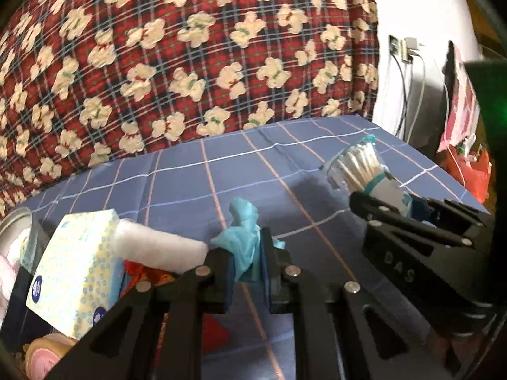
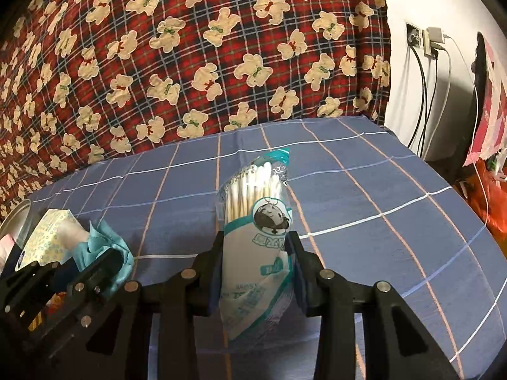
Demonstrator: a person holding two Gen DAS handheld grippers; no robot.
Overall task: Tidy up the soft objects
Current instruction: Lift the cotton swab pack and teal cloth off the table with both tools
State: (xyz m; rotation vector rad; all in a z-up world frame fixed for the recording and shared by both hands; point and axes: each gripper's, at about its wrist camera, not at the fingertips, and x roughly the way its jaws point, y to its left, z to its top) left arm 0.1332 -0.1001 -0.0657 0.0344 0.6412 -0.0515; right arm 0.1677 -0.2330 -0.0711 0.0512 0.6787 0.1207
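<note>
My left gripper [image 1: 248,258] is shut on a crumpled teal cloth [image 1: 242,237] and holds it above the blue checked sheet [image 1: 190,196]. My right gripper [image 2: 253,253] is shut on a plastic bag of cotton swabs [image 2: 256,209], held upright over the sheet. In the left wrist view the right gripper [image 1: 396,209] shows at the right with the swab bag [image 1: 358,164]. In the right wrist view the left gripper [image 2: 95,272] shows at lower left with the teal cloth [image 2: 104,240].
At the left lie a blue-dotted tissue pack [image 1: 76,272], a white cotton roll [image 1: 158,247], a metal tin [image 1: 16,224] and a pink tape roll [image 1: 44,351]. A red plaid bear-print quilt [image 1: 190,63] rises behind. Wall socket with cables [image 2: 424,63] and red bags [image 2: 494,196] at right.
</note>
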